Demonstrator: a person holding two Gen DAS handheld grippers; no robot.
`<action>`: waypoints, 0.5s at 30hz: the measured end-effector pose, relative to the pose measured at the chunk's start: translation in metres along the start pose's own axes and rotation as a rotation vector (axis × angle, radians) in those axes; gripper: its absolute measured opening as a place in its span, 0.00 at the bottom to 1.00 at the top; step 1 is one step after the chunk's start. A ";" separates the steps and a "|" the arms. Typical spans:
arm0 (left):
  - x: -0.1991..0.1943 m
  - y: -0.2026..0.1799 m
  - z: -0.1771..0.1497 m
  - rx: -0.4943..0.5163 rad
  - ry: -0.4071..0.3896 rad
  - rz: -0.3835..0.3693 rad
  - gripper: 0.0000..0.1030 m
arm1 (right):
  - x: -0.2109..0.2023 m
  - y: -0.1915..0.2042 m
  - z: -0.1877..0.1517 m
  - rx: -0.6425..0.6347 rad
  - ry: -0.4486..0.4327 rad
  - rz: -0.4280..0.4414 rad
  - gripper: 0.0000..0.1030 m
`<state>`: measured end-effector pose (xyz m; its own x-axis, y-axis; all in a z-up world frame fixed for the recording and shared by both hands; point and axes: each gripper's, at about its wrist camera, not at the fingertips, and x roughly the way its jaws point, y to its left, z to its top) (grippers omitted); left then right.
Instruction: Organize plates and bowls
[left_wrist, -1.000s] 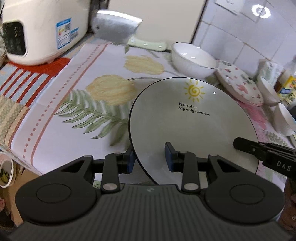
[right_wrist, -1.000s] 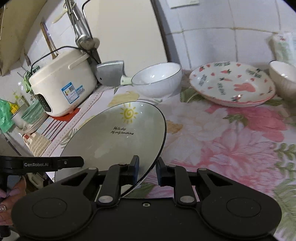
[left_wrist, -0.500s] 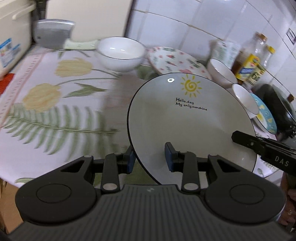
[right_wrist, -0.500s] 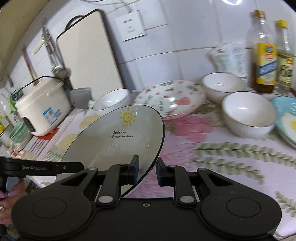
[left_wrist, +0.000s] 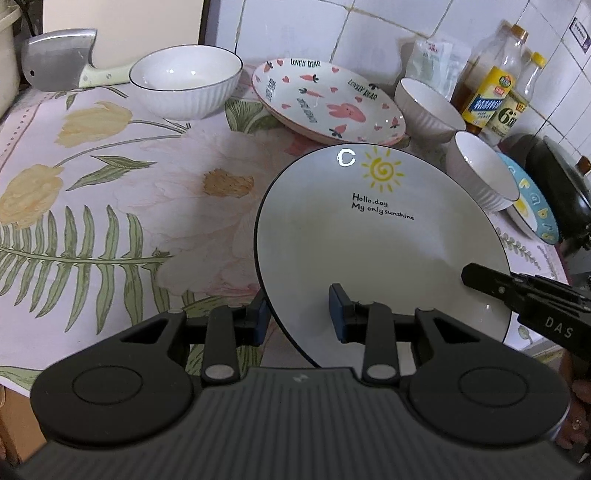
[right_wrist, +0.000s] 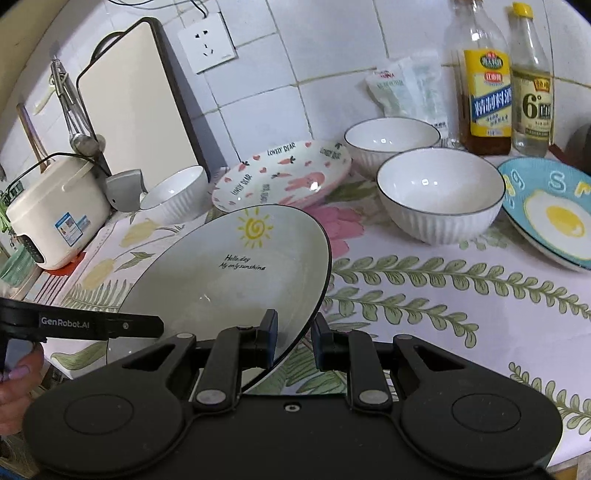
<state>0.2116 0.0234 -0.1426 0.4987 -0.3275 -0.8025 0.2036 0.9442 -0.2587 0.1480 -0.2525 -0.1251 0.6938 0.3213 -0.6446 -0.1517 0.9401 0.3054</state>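
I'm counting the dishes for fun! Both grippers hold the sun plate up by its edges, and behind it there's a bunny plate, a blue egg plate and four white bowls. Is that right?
Almost. There are three white bowls, not four: the right wrist view shows one near the cleaver and two by the bottles. The rest holds: the left gripper and right gripper hold the sun plate, with the bunny plate and egg plate behind.
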 end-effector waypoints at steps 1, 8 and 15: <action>0.002 -0.001 0.000 0.001 0.003 0.003 0.31 | 0.002 -0.001 -0.002 0.002 0.001 -0.001 0.23; 0.009 -0.006 0.013 0.001 0.064 -0.010 0.31 | 0.004 -0.006 0.007 -0.067 0.028 -0.012 0.24; 0.021 -0.018 0.014 0.041 0.097 0.036 0.31 | 0.015 -0.019 0.004 -0.032 0.043 -0.016 0.24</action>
<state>0.2305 -0.0005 -0.1472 0.4225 -0.2862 -0.8600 0.2222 0.9526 -0.2078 0.1641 -0.2662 -0.1375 0.6657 0.3098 -0.6788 -0.1635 0.9482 0.2724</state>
